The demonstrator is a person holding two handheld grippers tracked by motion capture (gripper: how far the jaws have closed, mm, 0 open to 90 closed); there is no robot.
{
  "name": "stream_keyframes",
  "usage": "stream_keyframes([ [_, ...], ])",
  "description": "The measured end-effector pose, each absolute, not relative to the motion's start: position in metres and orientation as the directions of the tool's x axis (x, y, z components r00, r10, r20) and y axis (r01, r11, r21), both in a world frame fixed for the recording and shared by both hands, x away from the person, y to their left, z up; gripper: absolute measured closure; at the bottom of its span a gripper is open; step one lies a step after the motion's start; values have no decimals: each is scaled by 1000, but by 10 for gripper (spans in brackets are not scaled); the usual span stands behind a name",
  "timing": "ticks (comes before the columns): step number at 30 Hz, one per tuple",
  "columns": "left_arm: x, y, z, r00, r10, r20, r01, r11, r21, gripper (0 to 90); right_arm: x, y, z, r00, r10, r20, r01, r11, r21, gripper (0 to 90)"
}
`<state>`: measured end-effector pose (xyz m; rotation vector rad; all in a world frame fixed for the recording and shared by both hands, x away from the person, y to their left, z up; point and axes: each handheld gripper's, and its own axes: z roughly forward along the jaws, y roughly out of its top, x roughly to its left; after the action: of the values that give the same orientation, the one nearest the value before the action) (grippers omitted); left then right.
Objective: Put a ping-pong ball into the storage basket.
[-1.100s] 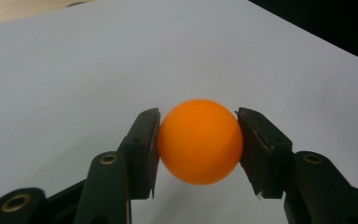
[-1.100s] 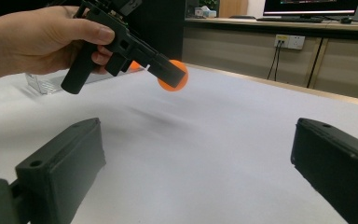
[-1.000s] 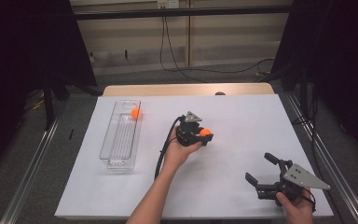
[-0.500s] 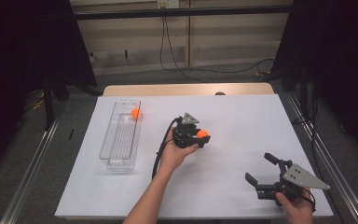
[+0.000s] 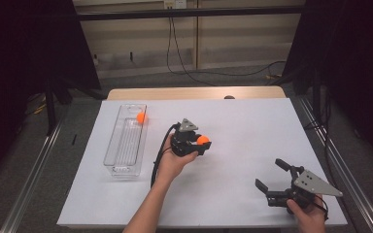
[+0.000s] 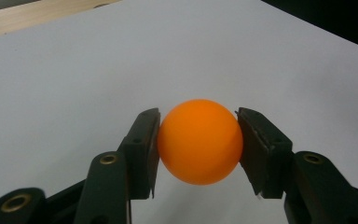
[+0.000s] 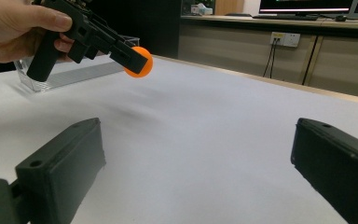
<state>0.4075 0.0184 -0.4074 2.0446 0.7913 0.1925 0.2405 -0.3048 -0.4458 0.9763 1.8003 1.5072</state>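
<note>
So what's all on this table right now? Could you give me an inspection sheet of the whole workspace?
Surface: white table, bare across the middle.
Job's things: orange ball held above the table; second orange ball at the far end of the clear tray.
Clutter: nothing seen.
Grippers: left gripper shut on the ball; right gripper open, low near the table's near right corner.
Cables: black cable trails from the left gripper; more on the floor behind.
Surroundings: dark curtains, wooden wall panels, wall socket.
</note>
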Motion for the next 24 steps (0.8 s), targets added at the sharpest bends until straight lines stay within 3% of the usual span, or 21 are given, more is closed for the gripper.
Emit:
stream_keyframes([
  [24,406,42,-402,760,629,-163,464,-350,814,507,243,-303,-446,-555,831,30,164,74,984,20],
])
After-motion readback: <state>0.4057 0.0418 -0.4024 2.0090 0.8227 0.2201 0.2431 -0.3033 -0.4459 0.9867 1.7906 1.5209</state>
